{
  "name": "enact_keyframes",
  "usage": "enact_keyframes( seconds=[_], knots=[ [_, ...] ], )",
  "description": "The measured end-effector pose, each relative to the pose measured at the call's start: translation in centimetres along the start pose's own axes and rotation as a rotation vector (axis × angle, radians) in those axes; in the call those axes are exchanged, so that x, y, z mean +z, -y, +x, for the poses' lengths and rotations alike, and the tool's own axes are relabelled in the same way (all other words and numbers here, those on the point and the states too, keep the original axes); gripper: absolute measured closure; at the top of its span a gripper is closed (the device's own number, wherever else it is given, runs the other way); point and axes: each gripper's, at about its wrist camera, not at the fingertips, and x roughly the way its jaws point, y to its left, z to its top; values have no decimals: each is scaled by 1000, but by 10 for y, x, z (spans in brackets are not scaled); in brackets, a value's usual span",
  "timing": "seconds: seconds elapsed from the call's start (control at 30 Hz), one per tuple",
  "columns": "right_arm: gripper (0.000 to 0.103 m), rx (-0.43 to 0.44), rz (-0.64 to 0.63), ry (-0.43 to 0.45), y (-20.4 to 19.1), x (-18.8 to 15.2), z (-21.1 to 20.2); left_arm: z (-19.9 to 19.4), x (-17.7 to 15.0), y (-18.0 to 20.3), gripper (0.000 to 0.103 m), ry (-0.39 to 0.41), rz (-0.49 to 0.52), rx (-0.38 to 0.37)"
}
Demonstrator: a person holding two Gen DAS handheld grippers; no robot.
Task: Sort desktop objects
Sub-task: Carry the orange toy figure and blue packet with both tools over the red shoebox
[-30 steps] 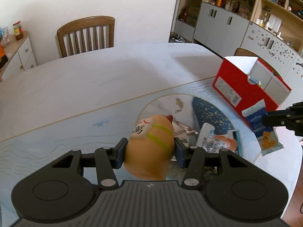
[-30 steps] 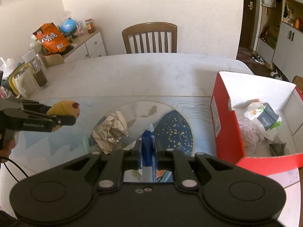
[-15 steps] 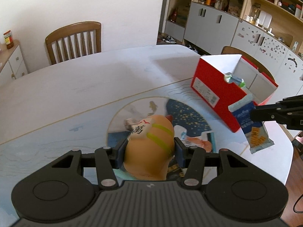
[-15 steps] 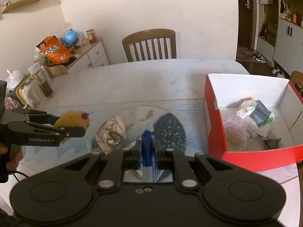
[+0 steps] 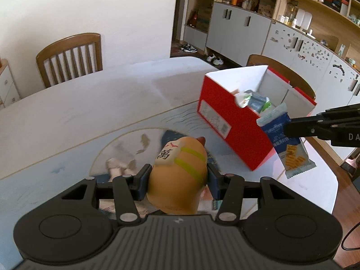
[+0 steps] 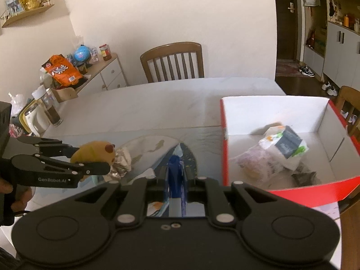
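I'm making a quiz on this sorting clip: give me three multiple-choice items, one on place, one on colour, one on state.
1. Where is the yellow toy?
A. in the left gripper
B. in the box
C. on a chair

2. The outside of the cardboard box is:
A. green
B. red
C. black

3. The right gripper is:
A. open and empty
B. shut on the blue snack packet
C. out of view

Key: A, both pads squeeze its sides; B, red walls, white inside; B, packet hangs clamped between its fingers.
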Motion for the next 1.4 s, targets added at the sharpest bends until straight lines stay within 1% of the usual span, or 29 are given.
enact_keyframes(
  seconds=[0.7, 1.0, 1.4],
  knots=[
    [91, -25, 20, 36, 98, 12, -33, 37, 49, 106, 53, 29, 91, -32],
    [91, -46, 21, 52, 139, 18, -42, 60, 74, 153, 53, 40, 158, -49],
    [91, -79, 28, 85, 183, 36, -37, 98, 101, 186, 53, 2, 232, -60]
  ],
)
